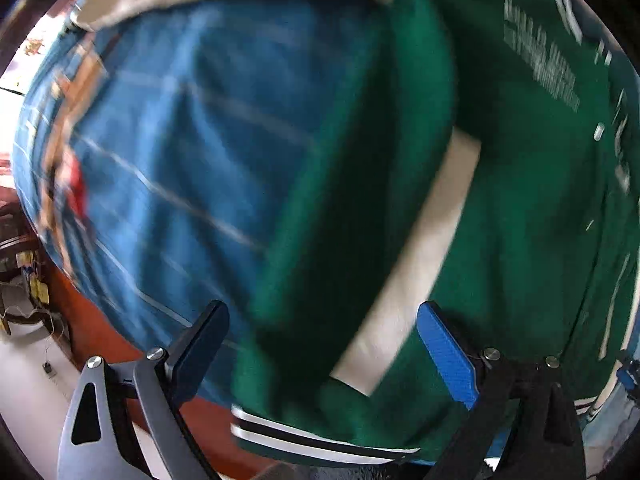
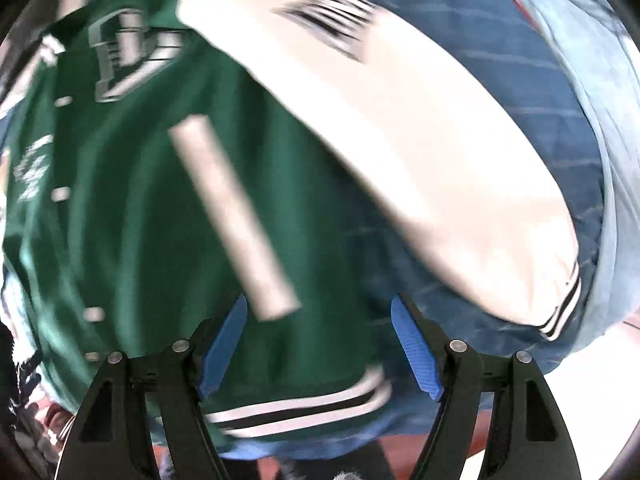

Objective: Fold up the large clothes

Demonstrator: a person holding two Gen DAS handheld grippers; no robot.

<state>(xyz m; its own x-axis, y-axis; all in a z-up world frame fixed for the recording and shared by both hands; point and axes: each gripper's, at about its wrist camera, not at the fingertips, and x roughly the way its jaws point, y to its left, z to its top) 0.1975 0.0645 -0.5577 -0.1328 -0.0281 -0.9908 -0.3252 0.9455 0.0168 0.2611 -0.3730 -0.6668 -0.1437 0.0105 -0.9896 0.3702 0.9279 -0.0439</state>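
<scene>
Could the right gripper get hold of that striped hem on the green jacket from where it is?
Probably yes. The right gripper is open and empty, pointing down at the green jacket; the striped hem lies just below its fingertips, uncovered. The picture is blurred, though.

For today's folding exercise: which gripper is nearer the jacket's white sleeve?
Right, probably. The right gripper hangs open over the green body beside the white sleeve; the left gripper, also open, sees only a far sleeve edge.

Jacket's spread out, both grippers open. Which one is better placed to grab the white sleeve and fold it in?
Right, probably. The white sleeve lies spread just beyond the right gripper; the left gripper looks only on the green body and its white pocket strip.
</scene>
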